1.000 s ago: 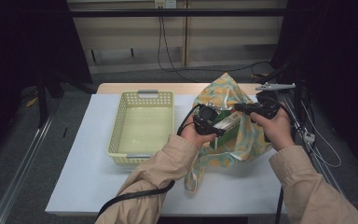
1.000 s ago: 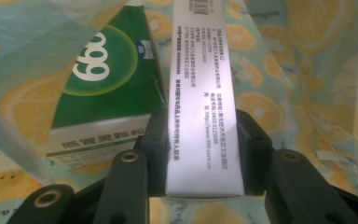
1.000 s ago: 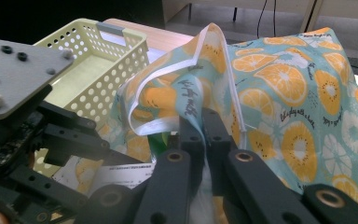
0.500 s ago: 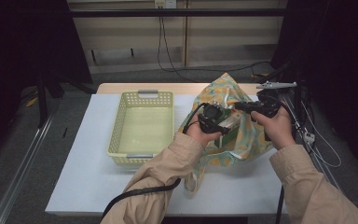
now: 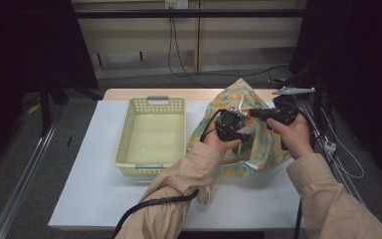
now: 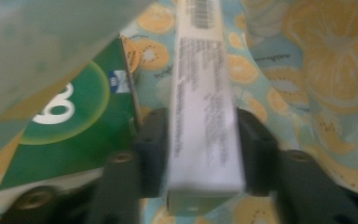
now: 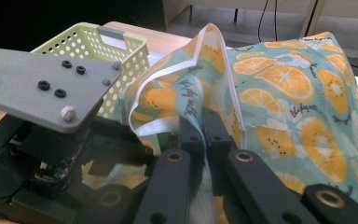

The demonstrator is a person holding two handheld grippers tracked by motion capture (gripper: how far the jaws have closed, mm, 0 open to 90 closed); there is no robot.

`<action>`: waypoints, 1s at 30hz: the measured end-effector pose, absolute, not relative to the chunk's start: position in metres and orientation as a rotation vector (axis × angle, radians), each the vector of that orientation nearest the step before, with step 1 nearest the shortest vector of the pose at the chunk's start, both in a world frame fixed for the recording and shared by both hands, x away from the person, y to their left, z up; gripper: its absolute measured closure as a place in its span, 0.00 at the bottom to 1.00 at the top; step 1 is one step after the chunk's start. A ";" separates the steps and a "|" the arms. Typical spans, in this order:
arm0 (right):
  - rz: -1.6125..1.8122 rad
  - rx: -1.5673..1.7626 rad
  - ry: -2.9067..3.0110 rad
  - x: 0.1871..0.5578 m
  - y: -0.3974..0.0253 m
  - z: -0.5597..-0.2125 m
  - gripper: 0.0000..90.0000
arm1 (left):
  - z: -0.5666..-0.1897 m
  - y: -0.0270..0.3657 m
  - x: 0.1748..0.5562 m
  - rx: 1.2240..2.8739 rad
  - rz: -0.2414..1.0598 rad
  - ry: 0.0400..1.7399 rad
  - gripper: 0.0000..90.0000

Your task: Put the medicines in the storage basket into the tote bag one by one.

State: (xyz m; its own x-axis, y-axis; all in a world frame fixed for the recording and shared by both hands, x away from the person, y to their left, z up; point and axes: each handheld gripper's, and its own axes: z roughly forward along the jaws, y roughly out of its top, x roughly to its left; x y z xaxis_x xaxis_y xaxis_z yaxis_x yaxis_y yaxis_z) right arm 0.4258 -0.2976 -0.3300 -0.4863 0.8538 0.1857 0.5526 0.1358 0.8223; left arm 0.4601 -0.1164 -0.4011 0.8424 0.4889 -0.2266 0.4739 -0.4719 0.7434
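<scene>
A fruit-print cloth bag point(image 5: 251, 134) is sitting open on the table. A long white printed box point(image 6: 204, 102) is lying inside it beside a green carton point(image 6: 70, 135).

Beige sleeves point(image 5: 179, 179); black grippers, black fingers point(image 6: 256, 149), grey screwed plate point(image 7: 42, 88), black cable point(image 5: 149, 206)

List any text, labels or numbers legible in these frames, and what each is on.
Narrow white box: barcode and fine print, too blurred to read.
Green carton: white logo mark and small blue emblem, neither readable.
Fruit-print bag: small script words repeated on the fabric, not legible.
</scene>
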 end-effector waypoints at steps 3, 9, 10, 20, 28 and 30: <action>1.279 1.363 2.090 0.425 -0.300 -0.330 1.00 | -0.399 -0.109 0.458 2.145 0.013 0.727 0.35; 1.268 1.368 2.090 0.424 -0.302 -0.334 1.00 | -0.389 -0.079 0.446 2.136 0.010 0.708 0.27; 1.265 1.372 2.089 0.424 -0.301 -0.334 1.00 | -0.389 -0.074 0.443 2.120 0.008 0.702 0.26; 1.235 1.366 2.108 0.427 -0.292 -0.338 1.00 | -0.382 -0.038 0.412 2.122 0.015 0.622 0.10; 1.228 1.366 2.121 0.427 -0.286 -0.340 1.00 | -0.382 -0.019 0.391 2.121 -0.022 0.566 0.06; 1.226 1.367 2.123 0.427 -0.284 -0.341 1.00 | -0.384 -0.016 0.387 2.119 -0.051 0.557 0.07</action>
